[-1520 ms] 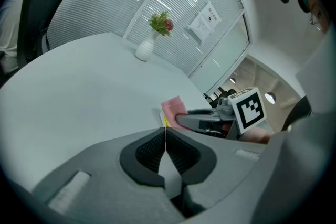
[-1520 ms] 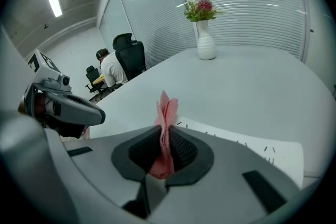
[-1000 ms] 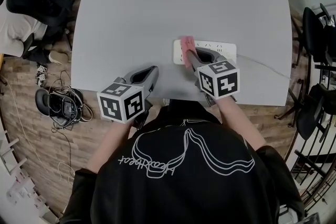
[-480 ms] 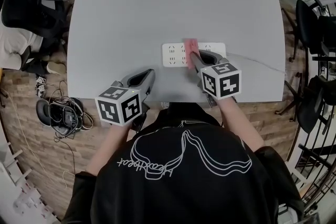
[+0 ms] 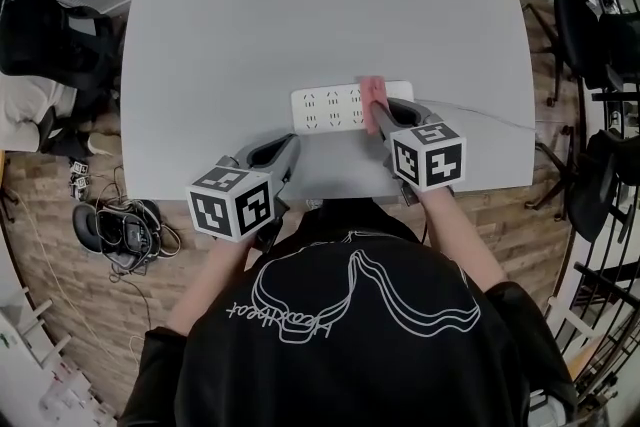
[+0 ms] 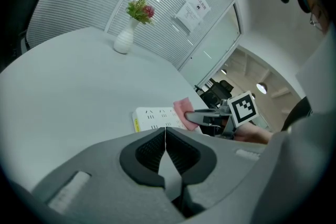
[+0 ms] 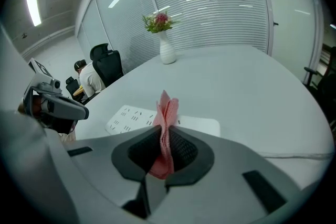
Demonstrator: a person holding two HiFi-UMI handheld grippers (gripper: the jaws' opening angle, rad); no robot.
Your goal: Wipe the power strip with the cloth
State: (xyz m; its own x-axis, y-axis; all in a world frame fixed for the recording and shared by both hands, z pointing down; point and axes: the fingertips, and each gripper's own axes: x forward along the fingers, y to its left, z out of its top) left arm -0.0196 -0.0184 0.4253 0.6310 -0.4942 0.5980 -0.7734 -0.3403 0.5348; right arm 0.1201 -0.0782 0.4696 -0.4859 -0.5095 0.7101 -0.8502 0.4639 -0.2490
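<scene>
In the head view, the white power strip (image 5: pixel 340 107) lies on the grey table (image 5: pixel 300 15) near the person's edge, and the right gripper (image 5: pixel 377 112) holds a pink cloth (image 5: pixel 372 90) over the strip's right part. The left gripper view shows the left gripper (image 6: pixel 165 131) with its 2 jaws pressed together on nothing. The right gripper view shows 2 jaws clamped on the folded cloth, the strip just beyond.

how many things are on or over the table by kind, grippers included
white power strip: 1
pink cloth: 1
white vase of flowers: 1
left gripper and right gripper: 2
total: 5
</scene>
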